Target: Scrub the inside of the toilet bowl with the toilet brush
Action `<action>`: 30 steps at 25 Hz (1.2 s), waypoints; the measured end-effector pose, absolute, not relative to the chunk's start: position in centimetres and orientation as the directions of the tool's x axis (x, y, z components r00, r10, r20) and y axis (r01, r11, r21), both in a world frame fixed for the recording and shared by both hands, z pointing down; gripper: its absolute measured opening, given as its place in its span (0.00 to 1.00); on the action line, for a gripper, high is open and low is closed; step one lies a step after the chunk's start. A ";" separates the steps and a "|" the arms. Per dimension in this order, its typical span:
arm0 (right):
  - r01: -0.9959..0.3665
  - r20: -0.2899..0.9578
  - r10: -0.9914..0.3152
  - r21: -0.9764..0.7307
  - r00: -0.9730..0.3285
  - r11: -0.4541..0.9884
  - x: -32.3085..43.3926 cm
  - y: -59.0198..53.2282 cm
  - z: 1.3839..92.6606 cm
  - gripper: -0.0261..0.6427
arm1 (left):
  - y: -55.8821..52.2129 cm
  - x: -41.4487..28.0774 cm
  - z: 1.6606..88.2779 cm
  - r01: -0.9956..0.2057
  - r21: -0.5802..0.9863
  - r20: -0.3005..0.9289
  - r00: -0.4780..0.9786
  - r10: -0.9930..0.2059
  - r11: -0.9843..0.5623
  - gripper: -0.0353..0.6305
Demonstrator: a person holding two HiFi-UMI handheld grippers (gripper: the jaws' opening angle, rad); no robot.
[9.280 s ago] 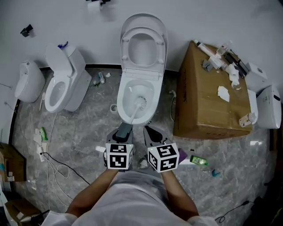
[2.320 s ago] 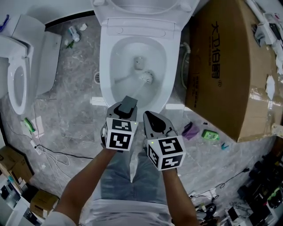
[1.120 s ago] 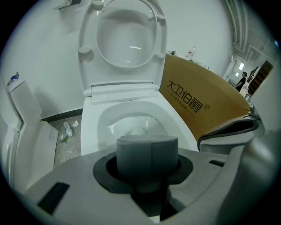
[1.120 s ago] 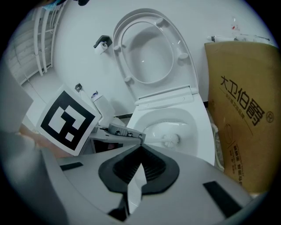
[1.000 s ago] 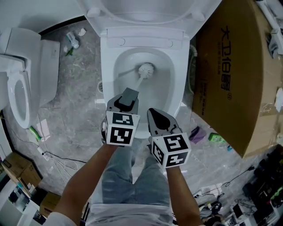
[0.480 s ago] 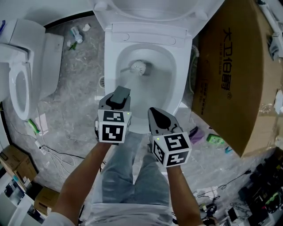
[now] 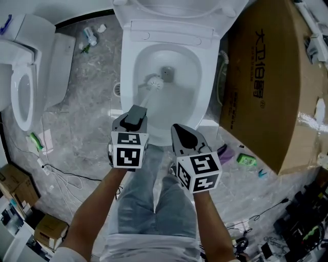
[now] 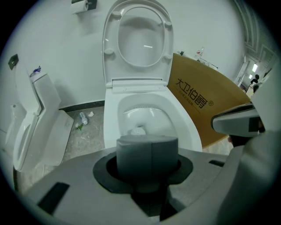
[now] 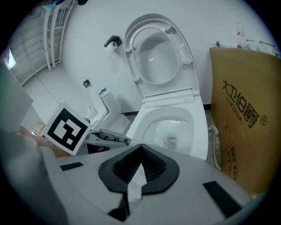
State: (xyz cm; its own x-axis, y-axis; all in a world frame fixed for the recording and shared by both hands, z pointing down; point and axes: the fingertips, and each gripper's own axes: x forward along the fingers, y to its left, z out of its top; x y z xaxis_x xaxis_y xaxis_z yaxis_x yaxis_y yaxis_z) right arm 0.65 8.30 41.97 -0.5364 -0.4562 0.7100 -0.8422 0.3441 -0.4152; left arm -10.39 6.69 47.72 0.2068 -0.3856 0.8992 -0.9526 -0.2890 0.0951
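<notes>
Top-down look at a white toilet bowl point(image 7: 126, 77), seat and lid point(image 7: 174, 6) tipped up at its far end. Just short of the bowl's near rim, two hand-held tongs side by side, each w/ a black-and-white marker cube. L tongs point(image 7: 136, 115) clenched round the thick grey handle of the toilet brush point(image 7: 155, 82); in the left gripper view, handle end filling the gap btwn the jaws, gripped on both sides. From the handle, a thin white shaft slanting down into the bowl. Round white bristle head low inside, toward the bowl's left inner wall, just beside the drain opening point(image 7: 167, 74); actual contact w/ the porcelain not clear. R tongs point(image 7: 179, 134) clamped together on nothing, tips at the bowl's near rim, right of the brush handle and apart from it; in the right gripper view, only a thin sliver btwn the jaws. Right of the bowl, close by, a big brown cardboard box point(image 7: 266, 77) w/ printed characters; a white hose point(image 7: 221, 77) btwn box and bowl. Left of the bowl, well apart, a second white toilet point(image 7: 23, 77). On the grey marbled floor point(image 7: 87, 117): small bottle point(image 7: 90, 36) left of the bowl's far end, green bottle point(image 7: 246, 160) and purple item point(image 7: 223, 152) off the bowl's near right corner, white cable point(image 7: 66, 176) off its near left. Nearer than the bowl, jeans point(image 7: 154, 204) and both forearms of the person holding the tongs.
</notes>
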 end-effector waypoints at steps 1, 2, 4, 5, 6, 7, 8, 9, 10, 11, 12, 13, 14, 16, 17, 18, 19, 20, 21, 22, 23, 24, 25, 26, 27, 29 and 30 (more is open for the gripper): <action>-0.842 0.711 -0.455 -0.413 -0.536 0.347 0.7 8.7 41.8 0.04 | 7.2 -10.4 47.7 -0.953 0.098 0.900 0.207 -0.384 -0.286 0.29; -0.842 0.712 -0.454 -0.411 -0.536 0.349 0.7 9.1 41.7 0.04 | 7.7 -10.3 47.7 -0.954 0.100 0.900 0.208 -0.383 -0.283 0.29; -0.842 0.714 -0.452 -0.407 -0.535 0.353 0.8 10.0 41.5 0.04 | 8.7 -10.1 47.7 -0.954 0.104 0.902 0.210 -0.378 -0.280 0.29; -0.843 0.716 -0.451 -0.405 -0.533 0.354 1.0 10.4 41.5 0.04 | 9.3 -10.0 47.8 -0.954 0.107 0.903 0.211 -0.374 -0.280 0.29; -0.844 0.718 -0.450 -0.404 -0.532 0.353 1.1 10.9 41.4 0.04 | 9.8 -9.8 47.9 -0.954 0.110 0.904 0.213 -0.370 -0.279 0.29; -0.845 0.720 -0.449 -0.403 -0.530 0.351 1.3 11.3 41.3 0.04 | 10.3 -9.6 48.0 -0.954 0.114 0.906 0.215 -0.365 -0.279 0.29; -0.847 0.722 -0.449 -0.402 -0.527 0.349 1.5 11.7 41.3 0.04 | 10.8 -9.3 48.1 -0.953 0.119 0.907 0.219 -0.360 -0.279 0.29; -0.849 0.724 -0.449 -0.400 -0.523 0.345 1.8 12.1 41.3 0.04 | 11.2 -9.1 48.2 -0.952 0.124 0.908 0.223 -0.355 -0.279 0.29; -0.852 0.727 -0.449 -0.398 -0.519 0.341 2.0 12.4 41.3 0.04 | 11.5 -8.8 48.3 -0.951 0.129 0.908 0.227 -0.351 -0.282 0.29; -0.854 0.729 -0.450 -0.396 -0.516 0.337 2.2 12.6 41.4 0.04 | 11.8 -8.6 48.4 -0.949 0.134 0.908 0.233 -0.349 -0.286 0.29; -0.856 0.731 -0.450 -0.395 -0.513 0.333 2.4 12.8 41.5 0.04 | 12.0 -8.2 48.6 -0.946 0.139 0.907 0.240 -0.347 -0.292 0.29; -0.858 0.733 -0.450 -0.395 -0.511 0.329 2.5 13.0 41.5 0.04 | 12.2 -7.8 48.8 -0.943 0.145 0.904 0.250 -0.348 -0.301 0.29; -0.858 0.733 -0.451 -0.396 -0.509 0.327 2.5 13.2 41.6 0.04 | 12.3 -7.3 49.0 -0.938 0.151 0.900 0.261 -0.349 -0.312 0.29; -0.858 0.733 -0.451 -0.397 -0.510 0.325 2.4 13.4 41.7 0.04 | 12.4 -6.4 49.3 -0.930 0.160 0.894 0.279 -0.351 -0.331 0.29; -0.858 0.732 -0.451 -0.398 -0.510 0.325 2.4 13.5 41.7 0.04 | 12.3 -6.0 49.2 -0.927 0.163 0.892 0.284 -0.352 -0.337 0.29; -0.858 0.732 -0.450 -0.399 -0.511 0.325 2.3 13.5 41.7 0.04 | 12.2 -5.6 49.2 -0.925 0.165 0.890 0.289 -0.353 -0.342 0.29; -0.857 0.732 -0.449 -0.399 -0.511 0.326 2.3 13.5 41.7 0.04 | 12.0 -5.3 49.1 -0.923 0.168 0.888 0.294 -0.354 -0.345 0.29; -0.857 0.733 -0.449 -0.399 -0.511 0.326 2.2 13.5 41.7 0.04 | 11.8 -5.0 49.0 -0.922 0.171 0.886 0.298 -0.355 -0.347 0.29; -0.858 0.733 -0.449 -0.398 -0.511 0.326 2.3 13.4 41.7 0.04 | 11.6 -4.8 49.0 -0.922 0.173 0.884 0.301 -0.357 -0.348 0.29; -0.858 0.733 -0.450 -0.396 -0.510 0.326 2.3 13.3 41.8 0.04 | 11.4 -4.8 48.9 -0.921 0.174 0.883 0.302 -0.358 -0.347 0.29; -0.859 0.734 -0.450 -0.395 -0.508 0.326 2.3 13.2 41.8 0.04 | 11.3 -4.8 48.9 -0.922 0.174 0.883 0.302 -0.359 -0.346 0.29; -0.860 0.735 -0.450 -0.393 -0.507 0.326 2.3 13.1 41.8 0.04 | 11.1 -4.9 48.9 -0.923 0.174 0.883 0.300 -0.360 -0.343 0.29; -0.860 0.735 -0.450 -0.393 -0.506 0.325 2.3 12.9 41.9 0.04 | 11.0 -5.1 49.0 -0.924 0.172 0.885 0.297 -0.359 -0.341 0.29; -0.860 0.736 -0.450 -0.394 -0.506 0.324 2.2 12.7 41.9 0.04 | 10.9 -5.2 49.1 -0.925 0.171 0.887 0.294 -0.355 -0.338 0.29; -0.860 0.735 -0.450 -0.395 -0.507 0.323 2.1 12.5 42.0 0.04 | 10.8 -5.4 49.3 -0.926 0.170 0.890 0.291 -0.351 -0.336 0.29; -0.859 0.735 -0.448 -0.398 -0.509 0.322 1.7 12.1 42.2 0.04 | 10.5 -5.8 49.8 -0.927 0.169 0.895 0.287 -0.342 -0.335 0.29; -0.858 0.735 -0.447 -0.399 -0.510 0.323 1.5 11.8 42.4 0.04 | 10.3 -6.0 50.1 -0.927 0.168 0.897 0.285 -0.338 -0.336 0.29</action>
State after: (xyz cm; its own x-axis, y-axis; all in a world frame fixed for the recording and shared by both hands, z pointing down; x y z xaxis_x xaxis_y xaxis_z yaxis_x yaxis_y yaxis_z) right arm 1.49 11.81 42.38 -0.5097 -0.4469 0.7351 -0.8583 0.3226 -0.3991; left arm -6.00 10.35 50.06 0.2850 -0.3377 0.8971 -0.9268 -0.3357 0.1680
